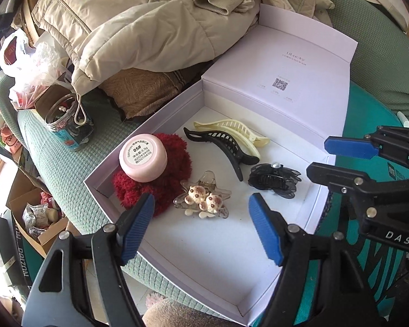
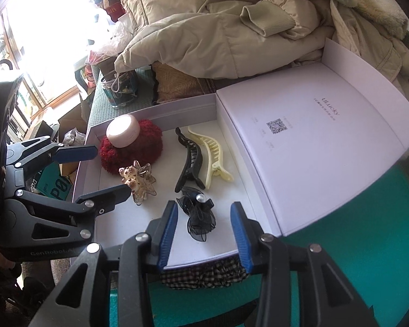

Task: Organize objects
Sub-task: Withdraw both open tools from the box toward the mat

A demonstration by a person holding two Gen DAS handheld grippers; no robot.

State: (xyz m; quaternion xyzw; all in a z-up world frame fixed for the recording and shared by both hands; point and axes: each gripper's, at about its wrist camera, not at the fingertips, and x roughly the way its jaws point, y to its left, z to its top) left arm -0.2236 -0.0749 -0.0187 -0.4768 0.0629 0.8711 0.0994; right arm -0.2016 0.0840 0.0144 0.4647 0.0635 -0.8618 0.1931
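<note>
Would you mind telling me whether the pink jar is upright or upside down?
Upside down: the pink jar rests on the red scrunchie with its printed base label facing up.

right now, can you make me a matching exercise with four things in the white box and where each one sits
Things:
1. round pink plastic jar
2. clear star-shaped hair clip with small bears
3. cream plastic banana hair clip
4. black sheer bow hair clip

Places:
A. alongside the long black banana clip, on the open lid's side
B. on top of the red fluffy scrunchie
C. in front of the right gripper's open jaws
D. beside the red scrunchie, on the box floor

Pairs: 1-B, 2-D, 3-A, 4-C
</note>
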